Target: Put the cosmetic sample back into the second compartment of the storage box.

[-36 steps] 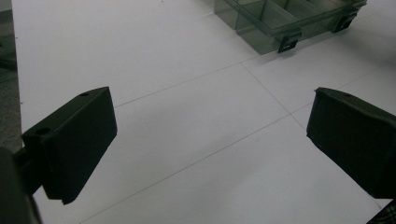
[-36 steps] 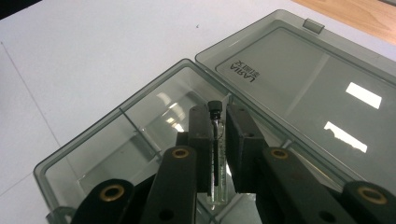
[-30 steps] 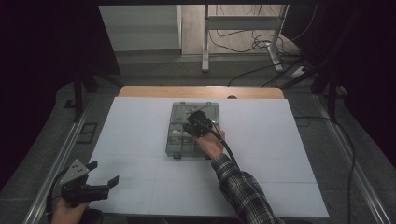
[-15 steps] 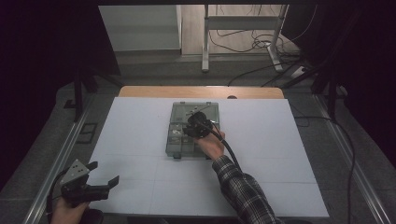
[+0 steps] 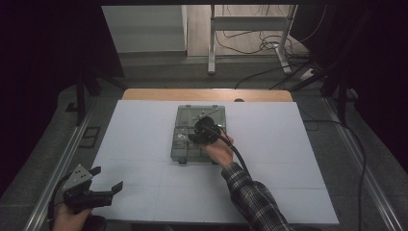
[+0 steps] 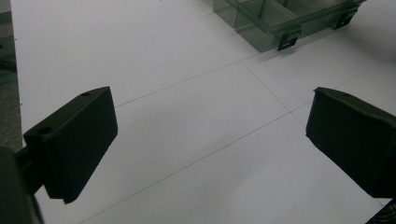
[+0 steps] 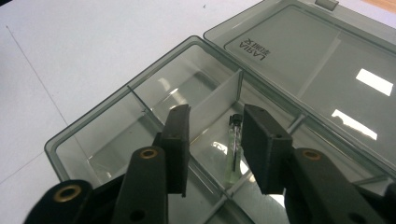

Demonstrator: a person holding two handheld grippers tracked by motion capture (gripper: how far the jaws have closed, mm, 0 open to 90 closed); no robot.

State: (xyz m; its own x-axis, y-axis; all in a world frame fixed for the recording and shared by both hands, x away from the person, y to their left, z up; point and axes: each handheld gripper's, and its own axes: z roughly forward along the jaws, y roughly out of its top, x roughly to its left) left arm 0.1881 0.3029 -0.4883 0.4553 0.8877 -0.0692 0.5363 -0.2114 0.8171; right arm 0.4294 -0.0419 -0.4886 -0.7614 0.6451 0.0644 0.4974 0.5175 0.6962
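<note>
A clear grey compartment box (image 5: pixel 185 144) lies open at the table's middle, its lid (image 7: pixel 303 60) folded back flat. My right gripper (image 5: pixel 196 136) hangs over the box, tilted down into one compartment. Its jaws (image 7: pixel 217 112) have just been opening and now stand apart. A small black-headed screw (image 7: pixel 235 140) lies on the compartment floor in the gap between them, and neither pad touches it. My left gripper (image 5: pixel 108 177) rests near the table's front left corner, open wide (image 6: pixel 212 100) with only bare table between its fingers.
The white table top (image 5: pixel 144 125) has faint grid lines. White dividers (image 7: pixel 215 100) split the box into several compartments. A box corner with its latch (image 6: pixel 287 39) shows far ahead of the left gripper. Cables and a metal stand (image 5: pixel 250 33) lie on the floor beyond.
The right hand and its gripper have shifted very slightly over the box. The left gripper has kept still.
</note>
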